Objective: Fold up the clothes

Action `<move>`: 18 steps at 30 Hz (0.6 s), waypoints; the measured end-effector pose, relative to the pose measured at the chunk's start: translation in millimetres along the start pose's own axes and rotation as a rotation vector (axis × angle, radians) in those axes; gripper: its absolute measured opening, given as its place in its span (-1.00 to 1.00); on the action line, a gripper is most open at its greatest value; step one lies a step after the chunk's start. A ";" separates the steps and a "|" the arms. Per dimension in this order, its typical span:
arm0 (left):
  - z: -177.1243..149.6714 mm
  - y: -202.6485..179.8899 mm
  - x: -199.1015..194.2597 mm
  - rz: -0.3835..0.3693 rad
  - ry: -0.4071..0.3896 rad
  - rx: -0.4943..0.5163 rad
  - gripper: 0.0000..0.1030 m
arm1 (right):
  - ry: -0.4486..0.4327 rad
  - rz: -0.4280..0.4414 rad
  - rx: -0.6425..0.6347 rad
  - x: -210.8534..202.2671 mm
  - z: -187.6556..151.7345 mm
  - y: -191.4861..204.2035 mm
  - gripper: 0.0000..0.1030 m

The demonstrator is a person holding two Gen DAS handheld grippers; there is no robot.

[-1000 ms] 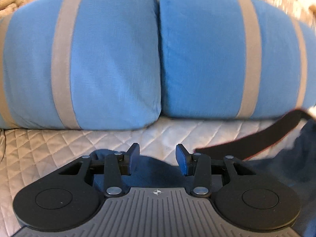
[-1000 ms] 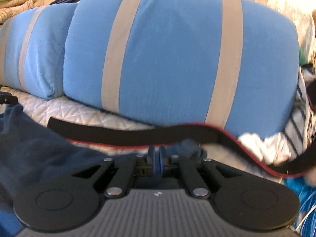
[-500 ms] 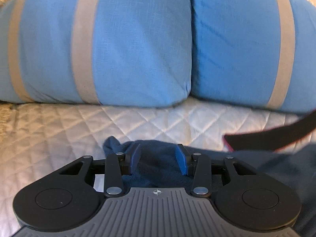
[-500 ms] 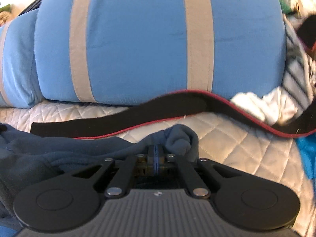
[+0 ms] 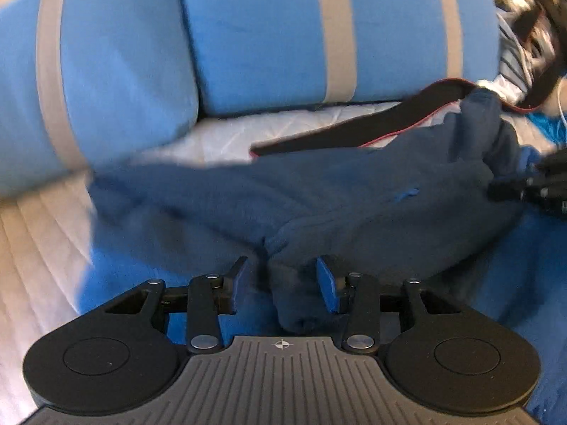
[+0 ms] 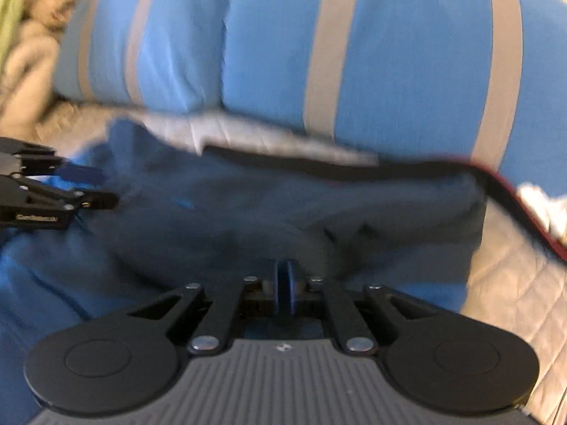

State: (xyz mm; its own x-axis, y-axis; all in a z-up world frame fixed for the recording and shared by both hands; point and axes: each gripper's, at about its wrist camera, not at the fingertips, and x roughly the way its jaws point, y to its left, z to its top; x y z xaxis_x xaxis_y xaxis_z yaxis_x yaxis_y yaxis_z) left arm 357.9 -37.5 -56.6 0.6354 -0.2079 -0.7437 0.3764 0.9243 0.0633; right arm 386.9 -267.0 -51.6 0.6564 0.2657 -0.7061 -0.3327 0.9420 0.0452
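Quilted pale bedcover (image 5: 42,248) underneath, with two blue pillows (image 5: 117,81) crossed by grey stripes propped along the far side. Navy fleece garment (image 5: 354,205) spread across the middle of the bed, lying partly over brighter blue fabric (image 5: 514,283) at the near right. Black strap with a red edge (image 5: 354,131) running along the far edge of the fleece, toward a heap of striped and white laundry (image 5: 510,56) at the far right.

Left gripper (image 5: 281,283) with jaws well apart, a bunched fold of the fleece sitting between the blue pads, not pinched; touching either pad or not, cannot tell. Seen also from the right wrist view at the far left (image 6: 88,187), at the left edge of the garment.

Right gripper (image 6: 285,287) with pads pressed together, clamped on the near edge of the fleece (image 6: 283,212), cloth rising just beyond the tips. Much motion blur in that view. Beige and green bedding (image 6: 24,35) bundled at the far left.
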 end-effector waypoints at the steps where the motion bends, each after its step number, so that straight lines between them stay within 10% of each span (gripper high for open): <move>1: -0.3 3.9 1.0 -0.012 -0.001 -0.022 -0.17 | 0.000 0.004 0.012 2.8 -4.0 -2.2 -0.60; 18: -0.6 -6.3 1.9 0.040 -0.022 0.023 -0.12 | -0.201 -0.160 -0.106 -10.9 29.0 14.1 -0.52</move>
State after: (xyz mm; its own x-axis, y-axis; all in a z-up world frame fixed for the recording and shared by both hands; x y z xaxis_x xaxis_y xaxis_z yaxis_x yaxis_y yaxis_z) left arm 356.4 -43.5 -58.7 0.6652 -0.1782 -0.7251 0.3659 0.9243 0.1086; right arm 394.7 -250.7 -22.8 0.8239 0.1608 -0.5434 -0.2761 0.9513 -0.1371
